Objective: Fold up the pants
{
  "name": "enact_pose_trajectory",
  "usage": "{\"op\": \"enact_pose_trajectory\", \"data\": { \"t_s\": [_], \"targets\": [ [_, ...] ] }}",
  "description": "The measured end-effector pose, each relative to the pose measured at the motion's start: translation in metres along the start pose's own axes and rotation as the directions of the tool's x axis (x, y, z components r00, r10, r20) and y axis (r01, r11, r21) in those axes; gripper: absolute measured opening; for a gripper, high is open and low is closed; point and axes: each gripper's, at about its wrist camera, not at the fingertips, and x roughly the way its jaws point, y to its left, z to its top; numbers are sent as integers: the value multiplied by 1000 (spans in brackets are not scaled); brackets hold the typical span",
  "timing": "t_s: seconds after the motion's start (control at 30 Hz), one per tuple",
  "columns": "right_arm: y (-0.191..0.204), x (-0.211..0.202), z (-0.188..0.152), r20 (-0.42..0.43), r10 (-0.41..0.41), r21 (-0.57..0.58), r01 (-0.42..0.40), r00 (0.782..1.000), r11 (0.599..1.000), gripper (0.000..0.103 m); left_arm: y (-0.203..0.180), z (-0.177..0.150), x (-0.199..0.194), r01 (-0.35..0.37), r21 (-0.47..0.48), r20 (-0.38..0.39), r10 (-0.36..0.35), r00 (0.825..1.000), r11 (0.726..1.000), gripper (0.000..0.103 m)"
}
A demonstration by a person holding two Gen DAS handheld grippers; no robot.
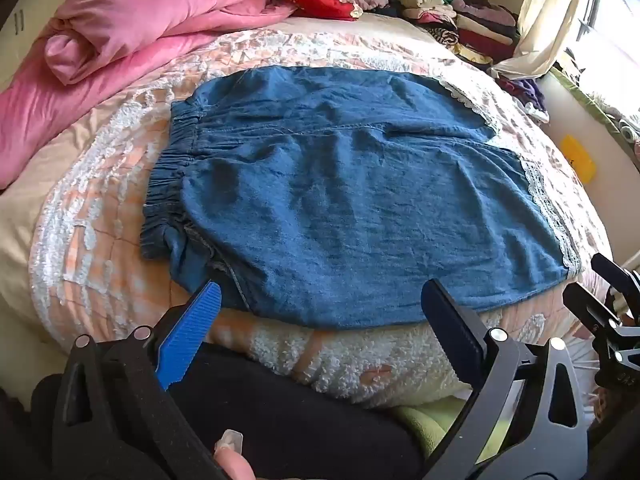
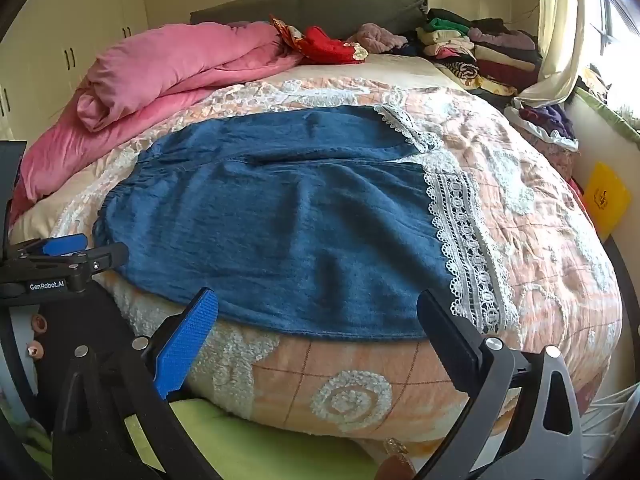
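Blue denim pants (image 1: 340, 200) lie spread flat on the bed, elastic waistband (image 1: 172, 184) at the left, white lace hems (image 1: 548, 208) at the right. They also show in the right wrist view (image 2: 288, 220), with the lace hem (image 2: 464, 236) near the right finger. My left gripper (image 1: 320, 312) is open and empty, at the pants' near edge by the waist side. My right gripper (image 2: 318, 312) is open and empty, at the near edge by the hem side. The right gripper shows in the left wrist view (image 1: 604, 304); the left one shows in the right wrist view (image 2: 68, 252).
The bed has a peach and white quilt (image 2: 540, 216). A pink duvet (image 1: 120, 40) lies bunched at the back left. Stacks of folded clothes (image 1: 460, 20) sit at the back right by the curtain (image 1: 544, 8). A yellow object (image 2: 606, 200) stands beside the bed at right.
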Motion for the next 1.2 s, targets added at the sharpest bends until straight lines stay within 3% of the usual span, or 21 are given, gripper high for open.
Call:
{"op": "enact_pose_trajectory", "data": {
  "t_s": [1.2],
  "targets": [
    [2,2,0,-13,-2,-2,2,1000,1000,99,0,8,-12,-5,4,9,5,1000,1000,94]
  ]
}}
